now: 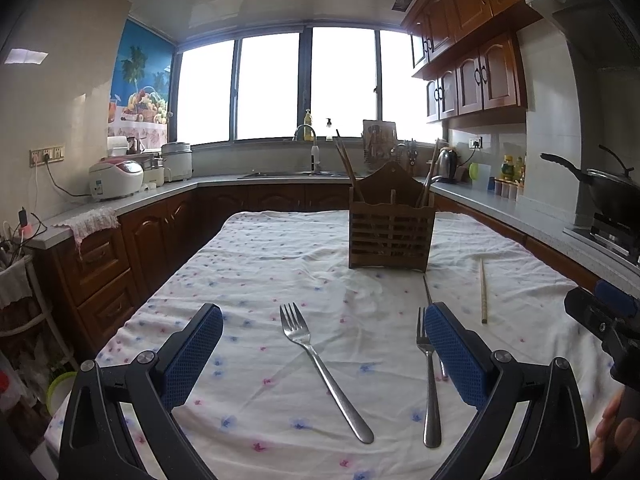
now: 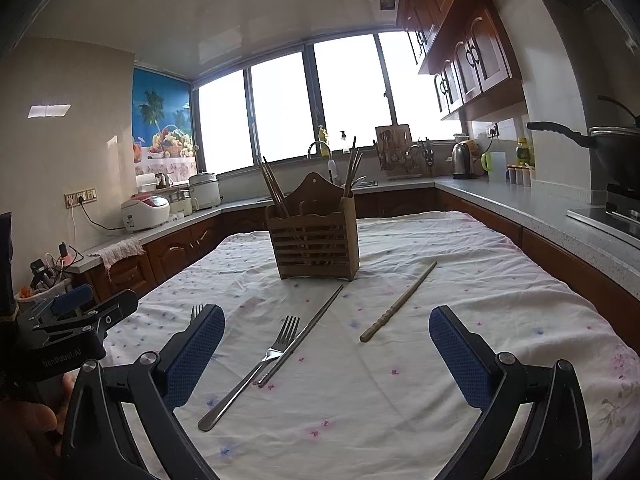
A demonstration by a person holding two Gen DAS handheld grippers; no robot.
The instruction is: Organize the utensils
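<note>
A: Where does everything sit?

B: Take the wooden holder on the table as the mark. It stands upright with some chopsticks already in it. On the near side of it, on the cloth, lie two forks, a metal chopstick and a wooden chopstick. The metal chopstick lies against the fork nearest it, seemingly touching; the other fork lies further to the left of the holder.

A: And the hands?

B: Both empty. The left gripper has its fingers wide apart with that left fork between them, not touched. The right gripper is spread just as wide above the fork and chopsticks.

A: How will they handle?

B: I judge the forks light, stiff and slippery, lying flat on soft cloth, so pinch across the narrow handle near its middle. The metal chopstick looks thin and may roll; the wooden one should grip better, taken near its thick ridged end.
</note>
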